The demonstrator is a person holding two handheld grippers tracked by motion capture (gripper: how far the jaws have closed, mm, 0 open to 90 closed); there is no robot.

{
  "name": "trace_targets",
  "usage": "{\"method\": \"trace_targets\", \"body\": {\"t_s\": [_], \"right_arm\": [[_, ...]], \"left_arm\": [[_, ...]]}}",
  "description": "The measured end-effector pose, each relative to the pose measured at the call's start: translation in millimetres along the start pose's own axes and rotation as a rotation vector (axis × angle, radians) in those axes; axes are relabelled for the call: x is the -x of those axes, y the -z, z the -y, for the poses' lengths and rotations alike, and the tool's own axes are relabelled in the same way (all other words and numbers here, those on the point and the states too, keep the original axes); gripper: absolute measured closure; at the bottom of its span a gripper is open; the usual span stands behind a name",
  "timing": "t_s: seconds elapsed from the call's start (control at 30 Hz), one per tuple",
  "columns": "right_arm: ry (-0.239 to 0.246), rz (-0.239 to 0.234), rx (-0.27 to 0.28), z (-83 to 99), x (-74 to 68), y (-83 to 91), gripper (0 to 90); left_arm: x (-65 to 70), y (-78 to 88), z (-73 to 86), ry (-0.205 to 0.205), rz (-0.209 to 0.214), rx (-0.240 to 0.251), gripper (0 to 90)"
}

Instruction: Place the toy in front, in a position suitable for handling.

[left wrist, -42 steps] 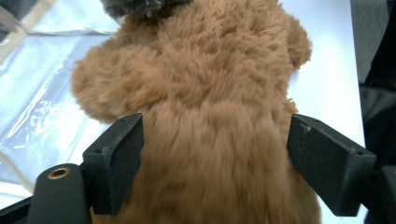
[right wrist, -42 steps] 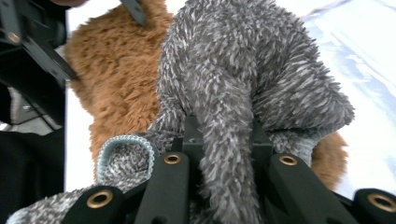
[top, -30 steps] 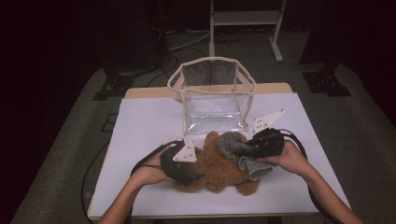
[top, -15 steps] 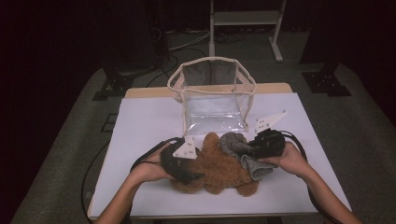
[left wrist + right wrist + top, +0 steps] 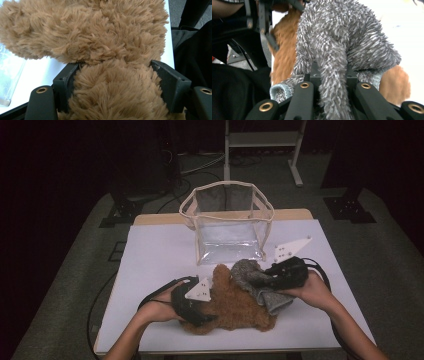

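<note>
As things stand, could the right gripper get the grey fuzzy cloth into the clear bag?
Probably yes. The right gripper is shut on the grey fuzzy cloth, and the clear bag stands open-topped just beyond it with nothing between. The brown plush toy lies under the cloth, nearer the person, not in the way.

Both grippers' jaws clamped, forearms converging.

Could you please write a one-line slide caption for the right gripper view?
Right hand-held gripper pinching a fuzzy grey sock above the brown plush toy.
</note>
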State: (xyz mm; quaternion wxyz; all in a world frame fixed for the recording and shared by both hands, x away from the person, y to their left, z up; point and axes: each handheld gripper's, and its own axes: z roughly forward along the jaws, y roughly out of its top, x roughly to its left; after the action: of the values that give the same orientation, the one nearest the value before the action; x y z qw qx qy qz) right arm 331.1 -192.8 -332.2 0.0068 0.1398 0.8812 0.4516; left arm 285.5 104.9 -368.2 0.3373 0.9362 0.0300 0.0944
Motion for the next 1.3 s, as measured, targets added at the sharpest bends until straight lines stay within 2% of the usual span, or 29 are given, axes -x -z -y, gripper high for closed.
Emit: {"method": "trace_targets", "body": {"t_s": [0.1,0.2,0.27,0.37,0.5,0.6,0.77,0.87,0.97,1.13,1.2,1.3], "right_arm": [[0.047,-0.007,-0.055,-11.8,-1.5,-18.1,75.3],[0.07,-0.018,-0.106,-10.6,-7.0,-31.3,75.3],[0.052,-0.043,-0.101,-4.3,-7.5,-30.0,75.4],[0.046,-0.055,-0.092,7.7,-12.5,-25.6,75.5],[0.043,-0.064,-0.074,20.1,-19.5,-19.7,75.6],[0.038,-0.066,-0.071,26.3,-24.4,-16.2,75.6],[0.046,-0.068,-0.066,30.2,-29.6,-14.7,75.6],[0.049,-0.074,-0.072,28.9,-32.3,-15.7,75.6],[0.066,-0.075,-0.078,21.0,-32.3,-12.1,75.7],[0.116,-0.053,-0.064,-13.0,-28.2,-5.6,75.7],[0.135,-0.046,-0.081,-27.7,-22.6,-11.1,75.7],[0.118,-0.043,-0.124,-40.3,-8.6,-25.8,75.7]], "left_arm": [[0.9,0.0,-0.1,-0.008,-0.001,0.002,26.6],[0.2,2.7,2.7,0.0,0.002,0.018,24.5],[-1.8,7.2,5.7,0.015,0.011,0.051,21.4],[-3.7,14.2,10.1,0.037,0.011,0.082,17.5],[-4.7,19.6,15.9,0.066,0.009,0.084,11.9],[-4.6,20.9,21.7,0.104,0.018,0.081,8.9],[-7.2,24.1,31.4,0.163,0.044,0.072,8.3],[-3.8,21.6,34.0,0.146,0.044,0.053,23.6],[0.6,21.9,32.2,0.097,0.024,0.037,34.0],[5.7,20.1,28.7,0.045,0.001,0.032,38.2],[7.6,18.4,26.6,0.021,-0.007,0.033,38.6],[8.1,16.9,23.1,-0.017,-0.025,0.021,38.6]]}}
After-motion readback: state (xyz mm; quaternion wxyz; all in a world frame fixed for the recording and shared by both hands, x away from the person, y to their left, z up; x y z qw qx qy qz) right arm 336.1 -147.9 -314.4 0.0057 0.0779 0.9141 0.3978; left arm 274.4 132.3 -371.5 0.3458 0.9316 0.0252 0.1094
